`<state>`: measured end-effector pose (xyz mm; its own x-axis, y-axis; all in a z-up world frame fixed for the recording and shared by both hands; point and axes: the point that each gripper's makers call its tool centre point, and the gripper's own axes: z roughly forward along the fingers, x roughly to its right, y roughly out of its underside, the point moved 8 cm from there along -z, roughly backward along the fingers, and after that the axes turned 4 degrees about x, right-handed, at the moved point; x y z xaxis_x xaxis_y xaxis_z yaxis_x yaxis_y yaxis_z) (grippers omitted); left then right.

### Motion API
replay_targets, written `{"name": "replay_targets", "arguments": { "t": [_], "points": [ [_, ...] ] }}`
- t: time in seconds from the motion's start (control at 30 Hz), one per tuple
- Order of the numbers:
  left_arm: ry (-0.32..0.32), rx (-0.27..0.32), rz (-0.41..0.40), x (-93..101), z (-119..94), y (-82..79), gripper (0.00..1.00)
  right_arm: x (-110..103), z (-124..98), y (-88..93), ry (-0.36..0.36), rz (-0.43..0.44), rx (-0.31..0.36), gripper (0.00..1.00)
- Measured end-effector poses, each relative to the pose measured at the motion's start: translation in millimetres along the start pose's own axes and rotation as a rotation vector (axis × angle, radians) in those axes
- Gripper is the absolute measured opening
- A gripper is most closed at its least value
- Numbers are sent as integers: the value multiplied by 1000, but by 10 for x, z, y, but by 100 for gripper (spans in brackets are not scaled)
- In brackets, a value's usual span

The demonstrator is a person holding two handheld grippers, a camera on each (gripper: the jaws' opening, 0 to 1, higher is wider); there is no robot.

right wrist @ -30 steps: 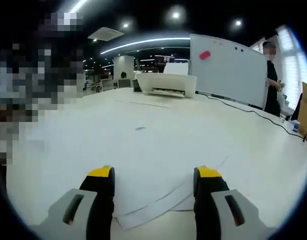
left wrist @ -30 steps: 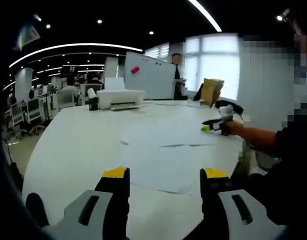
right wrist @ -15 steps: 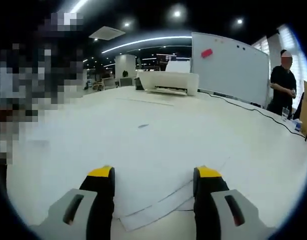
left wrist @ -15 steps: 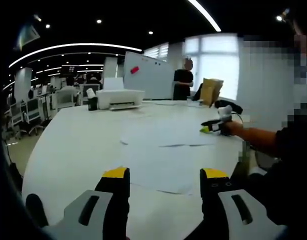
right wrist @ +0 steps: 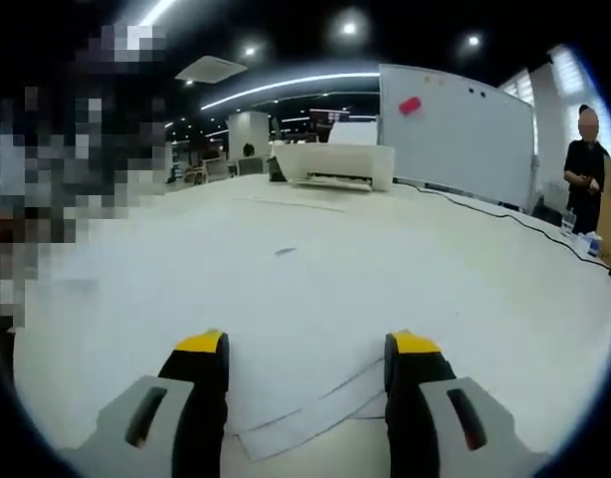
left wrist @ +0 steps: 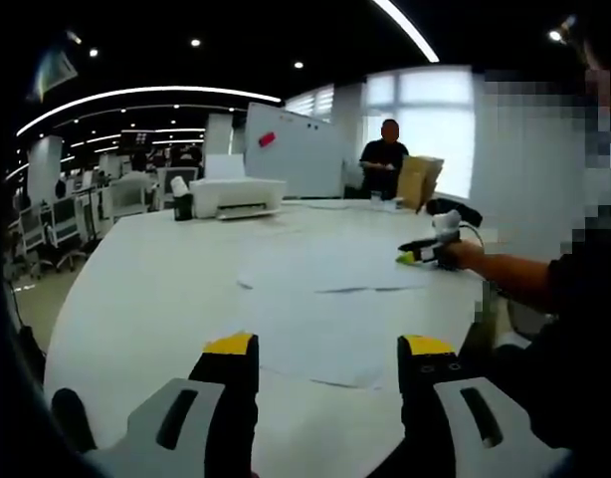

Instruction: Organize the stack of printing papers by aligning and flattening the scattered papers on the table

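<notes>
papers (left wrist: 325, 309) on table (left wrist: 136, 289), printer (left wrist: 239, 196) behind, whiteboard (left wrist: 296, 151) beyond

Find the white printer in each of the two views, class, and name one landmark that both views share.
Left gripper view: the printer sits at the table's far edge, upper left of centre.
Right gripper view: the printer stands at the far edge, top centre.
Shared landmark: the whiteboard with a red magnet, right of the printer.

Parted gripper (right wrist: 307, 360) — over papers (right wrist: 315, 413)
</notes>
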<state>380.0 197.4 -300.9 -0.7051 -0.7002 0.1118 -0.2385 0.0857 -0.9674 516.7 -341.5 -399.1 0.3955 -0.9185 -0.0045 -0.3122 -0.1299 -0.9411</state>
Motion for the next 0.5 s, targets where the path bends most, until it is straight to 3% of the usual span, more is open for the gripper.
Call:
{"name": "replay_targets", "arguments": {
  "t": [0.5],
  "points": [
    [14, -8, -2, 47, 41, 27, 59, 18, 27, -6, 7, 1, 9, 55]
  ]
}}
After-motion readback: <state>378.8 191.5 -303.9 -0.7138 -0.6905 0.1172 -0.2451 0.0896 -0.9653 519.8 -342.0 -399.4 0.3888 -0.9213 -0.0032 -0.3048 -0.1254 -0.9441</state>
